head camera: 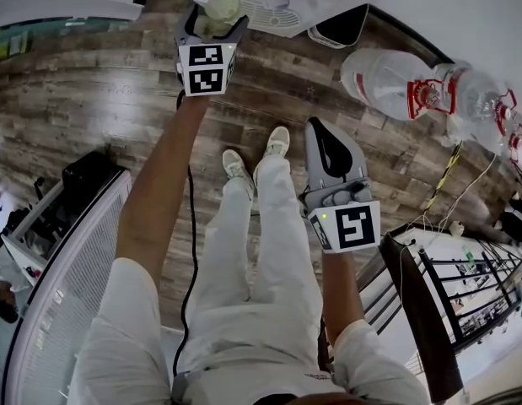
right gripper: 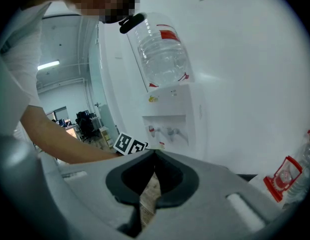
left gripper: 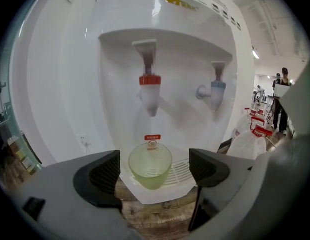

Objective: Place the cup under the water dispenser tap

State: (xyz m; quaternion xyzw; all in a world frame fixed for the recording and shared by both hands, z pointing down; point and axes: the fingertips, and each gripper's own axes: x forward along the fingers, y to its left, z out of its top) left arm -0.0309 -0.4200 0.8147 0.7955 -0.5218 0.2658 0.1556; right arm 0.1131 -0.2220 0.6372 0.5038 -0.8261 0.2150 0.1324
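Observation:
A pale green translucent cup (left gripper: pixel 149 165) stands upright on the white drip tray (left gripper: pixel 181 173) of the water dispenser (left gripper: pixel 165 44), directly below the red tap (left gripper: pixel 149 90); a blue tap (left gripper: pixel 216 91) is to its right. My left gripper (left gripper: pixel 155 170) is open, with its black pads on either side of the cup and a gap on each side. From the head view the cup (head camera: pixel 222 7) shows just beyond the left gripper (head camera: pixel 212 25). My right gripper (head camera: pixel 321 126) hangs back over the floor, shut with nothing in it; its jaws (right gripper: pixel 153 159) meet at the tip.
Large water bottles (head camera: pixel 394 79) lie on the wooden floor to the right of the dispenser. A white rack (head camera: pixel 67 260) stands at the lower left, a black metal frame (head camera: pixel 446 302) at the lower right. A person (left gripper: pixel 282 99) stands far off to the right.

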